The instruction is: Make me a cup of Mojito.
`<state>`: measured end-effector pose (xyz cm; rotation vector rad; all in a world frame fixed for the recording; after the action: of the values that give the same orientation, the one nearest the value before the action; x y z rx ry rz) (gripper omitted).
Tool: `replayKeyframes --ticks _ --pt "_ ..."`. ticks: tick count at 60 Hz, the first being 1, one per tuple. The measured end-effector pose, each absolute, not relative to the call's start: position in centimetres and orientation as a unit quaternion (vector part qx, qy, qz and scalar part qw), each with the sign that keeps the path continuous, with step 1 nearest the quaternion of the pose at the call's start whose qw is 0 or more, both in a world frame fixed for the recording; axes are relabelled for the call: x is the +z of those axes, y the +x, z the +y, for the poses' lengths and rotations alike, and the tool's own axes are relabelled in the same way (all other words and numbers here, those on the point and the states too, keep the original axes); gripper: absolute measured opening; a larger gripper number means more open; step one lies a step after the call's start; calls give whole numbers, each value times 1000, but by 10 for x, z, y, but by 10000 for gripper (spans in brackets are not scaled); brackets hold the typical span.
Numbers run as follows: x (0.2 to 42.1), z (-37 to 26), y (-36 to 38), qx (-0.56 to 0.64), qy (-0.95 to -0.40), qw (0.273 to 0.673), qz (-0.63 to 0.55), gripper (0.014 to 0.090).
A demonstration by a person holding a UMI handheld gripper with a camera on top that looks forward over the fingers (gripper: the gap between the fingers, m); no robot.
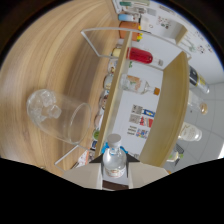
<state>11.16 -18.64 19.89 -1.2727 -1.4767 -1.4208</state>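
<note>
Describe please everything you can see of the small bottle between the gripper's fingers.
The small bottle is of clear glass, with a pale grey cap on a short neck and a label low on its body. It holds a clear liquid, as far as can be seen. It sits between the two fingers of the gripper, which press on its sides. Its lower part is hidden behind them. Its cap points toward the wooden shelf ahead, and a clear glass with ice cubes is nearby beside it, apart.
</note>
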Motion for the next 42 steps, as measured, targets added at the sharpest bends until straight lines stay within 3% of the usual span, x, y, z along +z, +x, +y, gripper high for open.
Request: replayKeyframes --ticks 10,22,29,42 --pt "192 -187 103 -583 -416 298 -631 336" --pt "191 -188 105 -582 -421 288 -633 337" --pt "202 -192 102 -555 -468 339 -598 335" --pt "258 -203 100 -383 -629 528 -423 338"
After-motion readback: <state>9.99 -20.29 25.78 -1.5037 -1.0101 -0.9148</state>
